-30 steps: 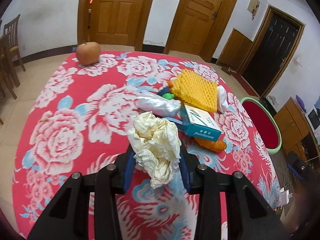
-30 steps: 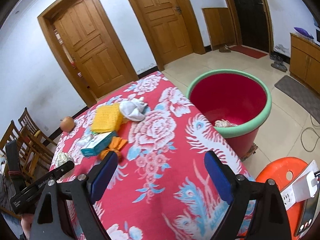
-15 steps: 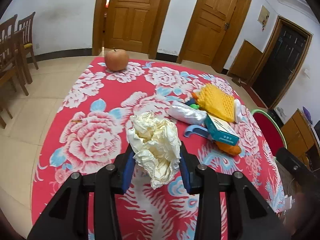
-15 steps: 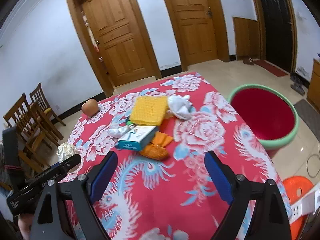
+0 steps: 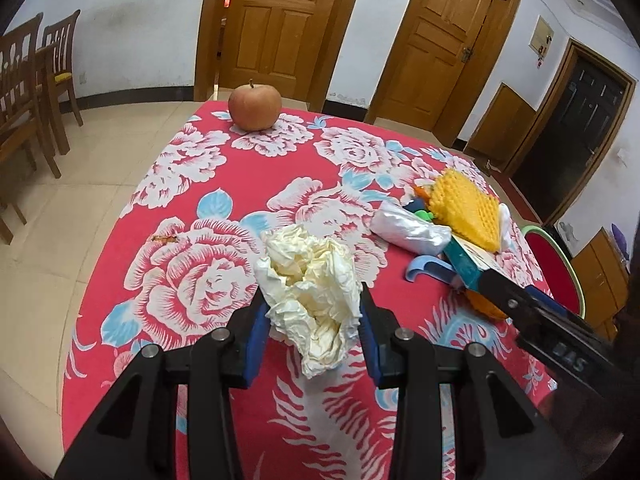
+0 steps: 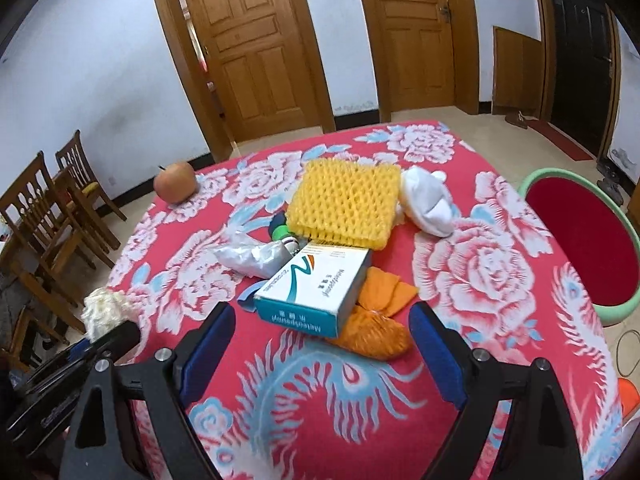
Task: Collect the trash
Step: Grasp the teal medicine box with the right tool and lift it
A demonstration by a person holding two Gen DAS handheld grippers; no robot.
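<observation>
The crumpled ball of cream-white tissue paper (image 5: 310,284) is pinched between the blue pads of the left gripper (image 5: 310,322), held clear above the near edge of the table with the red rose-patterned cloth (image 5: 248,168). It has not yet gone into the red tub with the pale green rim (image 6: 580,240), which stands on the floor off the table's right edge.

The right gripper (image 6: 320,354) is spread wide and holds nothing. Straight ahead of it, between the lines of its two fingers, lies the teal-and-white cardboard box (image 6: 316,292), resting partly on the scrunched orange net bag (image 6: 376,320). The box's long axis runs slantwise from the near left toward the far right, so the open jaws already straddle its near end; this hand is plainly the nearer one for it.

The box's near face reads roughly "Meteospasmyl", seen upside down, with small Chinese characters I cannot make out. Behind it lie a yellow foam fruit net (image 6: 346,204), a crumpled silver-white plastic wrapper (image 6: 252,258) and a white cloth bundle (image 6: 428,204); a whole russet apple (image 6: 175,187) sits near the far left corner.
</observation>
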